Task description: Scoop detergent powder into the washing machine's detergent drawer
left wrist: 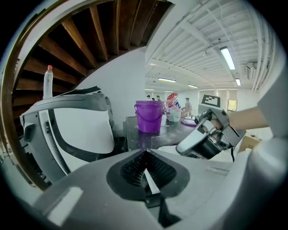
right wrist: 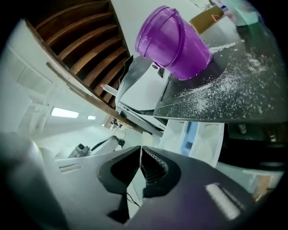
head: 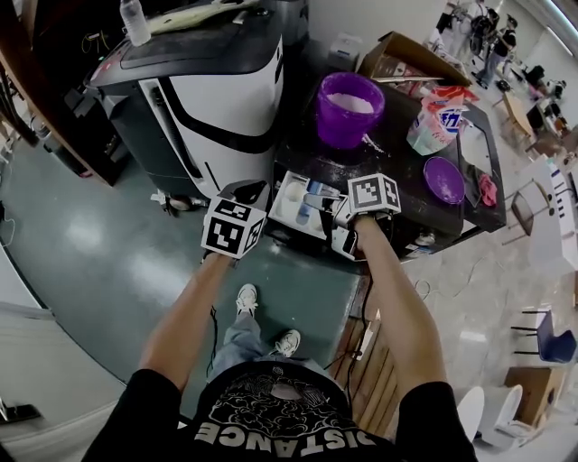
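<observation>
The white detergent drawer (head: 302, 204) stands pulled out from the front of the dark washing machine (head: 397, 171); it also shows in the right gripper view as the drawer (right wrist: 198, 134). A purple bucket (head: 348, 108) with white powder in it sits on the machine's top, also seen as the bucket (left wrist: 148, 116) and the bucket (right wrist: 173, 42). My left gripper (head: 247, 193) hovers just left of the drawer, jaws shut on nothing (left wrist: 145, 168). My right gripper (head: 332, 215) is at the drawer's right side, jaws also shut and empty (right wrist: 141, 157).
Spilled powder (right wrist: 211, 92) dusts the machine top. A purple bowl (head: 443, 179), a detergent bag (head: 438, 117) and a cardboard box (head: 406, 59) sit further right and back. A white-and-black appliance (head: 217, 99) stands to the left, with a bottle (head: 134, 20) on it.
</observation>
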### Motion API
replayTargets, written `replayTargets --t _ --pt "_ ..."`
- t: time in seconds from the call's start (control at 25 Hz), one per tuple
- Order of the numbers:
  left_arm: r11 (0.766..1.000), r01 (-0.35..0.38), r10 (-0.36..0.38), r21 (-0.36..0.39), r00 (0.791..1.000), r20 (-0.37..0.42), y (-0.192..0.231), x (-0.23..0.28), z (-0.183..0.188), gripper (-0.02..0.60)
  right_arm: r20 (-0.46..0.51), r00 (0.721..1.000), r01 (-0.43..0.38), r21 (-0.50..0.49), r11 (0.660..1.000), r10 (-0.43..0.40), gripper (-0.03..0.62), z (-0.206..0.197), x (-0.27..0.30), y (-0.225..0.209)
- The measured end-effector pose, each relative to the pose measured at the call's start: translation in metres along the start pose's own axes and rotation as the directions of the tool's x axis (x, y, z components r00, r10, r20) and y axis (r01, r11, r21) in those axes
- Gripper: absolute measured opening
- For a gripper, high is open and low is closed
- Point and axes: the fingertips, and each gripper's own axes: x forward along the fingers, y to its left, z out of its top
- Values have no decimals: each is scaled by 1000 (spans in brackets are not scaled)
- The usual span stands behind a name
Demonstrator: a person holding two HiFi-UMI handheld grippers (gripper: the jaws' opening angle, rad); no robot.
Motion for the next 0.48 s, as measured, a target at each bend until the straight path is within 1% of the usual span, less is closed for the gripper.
replayTargets --t 0.08,0.2,0.36,0.48 --pt "1000 6 -6 -1 1000 -7 -2 2 -4 0 -40 998 51 -68 996 -54 38 -3 4 -5" --pt "1000 8 -8 -11 1000 -10 -3 3 -8 0 -85 988 117 -160 980 -132 37 -6 11 -13" --pt "1000 -5 4 -24 1000 -12 2 0 -13 0 -129 963 189 -295 937 -235 37 -11 18 -21" --pt "999 -16 16 -30 1000 -14 7 -3 -15 0 -145 947 216 -377 900 -288 37 -11 22 -23"
